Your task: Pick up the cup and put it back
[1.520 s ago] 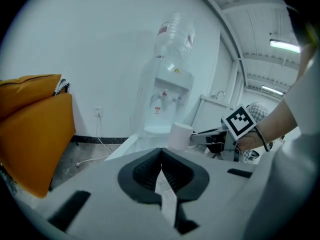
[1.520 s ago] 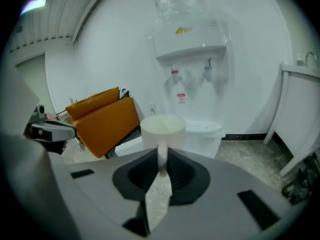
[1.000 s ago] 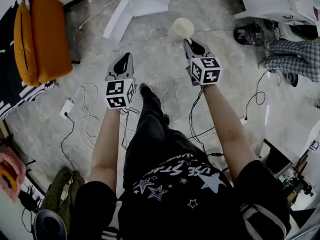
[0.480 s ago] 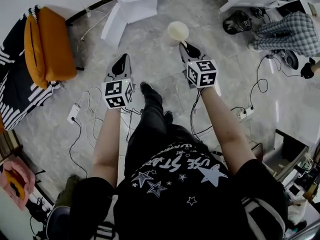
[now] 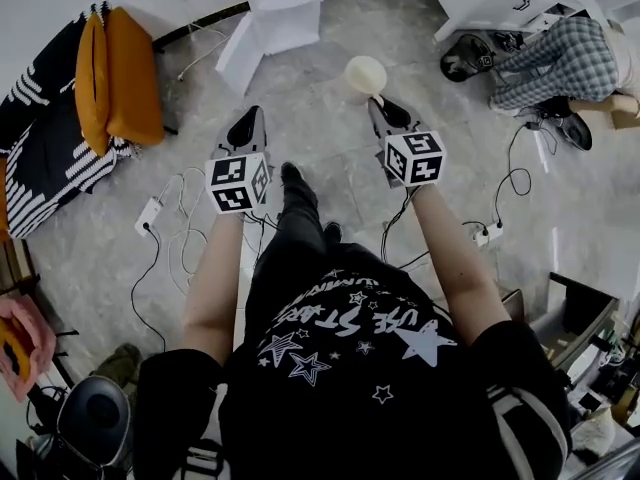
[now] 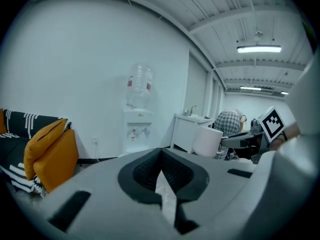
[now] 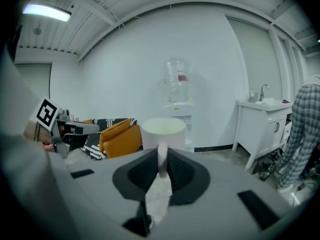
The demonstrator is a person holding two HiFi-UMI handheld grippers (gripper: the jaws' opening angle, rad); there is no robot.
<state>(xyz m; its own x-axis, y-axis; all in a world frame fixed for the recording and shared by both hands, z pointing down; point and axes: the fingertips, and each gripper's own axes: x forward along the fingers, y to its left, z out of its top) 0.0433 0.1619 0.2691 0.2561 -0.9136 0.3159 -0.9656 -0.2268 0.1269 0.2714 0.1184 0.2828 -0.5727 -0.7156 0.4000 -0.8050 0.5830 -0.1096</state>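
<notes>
The right tongs (image 5: 381, 105) are clenched on the handle (image 7: 162, 160) of the cream cup (image 5: 365, 74). The cup hangs upright, mouth up, at their 12 o'clock tip above the grey floor (image 5: 330, 158); how high it hangs is hard to judge from the steep head view. The left tongs (image 5: 247, 120) are clenched on nothing. They sit level with the right pair at its 9 o'clock, well apart from the cup. A water dispenser (image 5: 283, 13) stands ahead at 12 o'clock, with a bare strip of floor between its base and the cup's rim. Orange cushions (image 5: 120, 73) lie at 10 o'clock and a white cabinet (image 5: 490, 3) at 1. A checked trouser leg (image 5: 560, 58) is at 2, and loose cables (image 5: 180, 223) trail over the floor at 8.
</notes>
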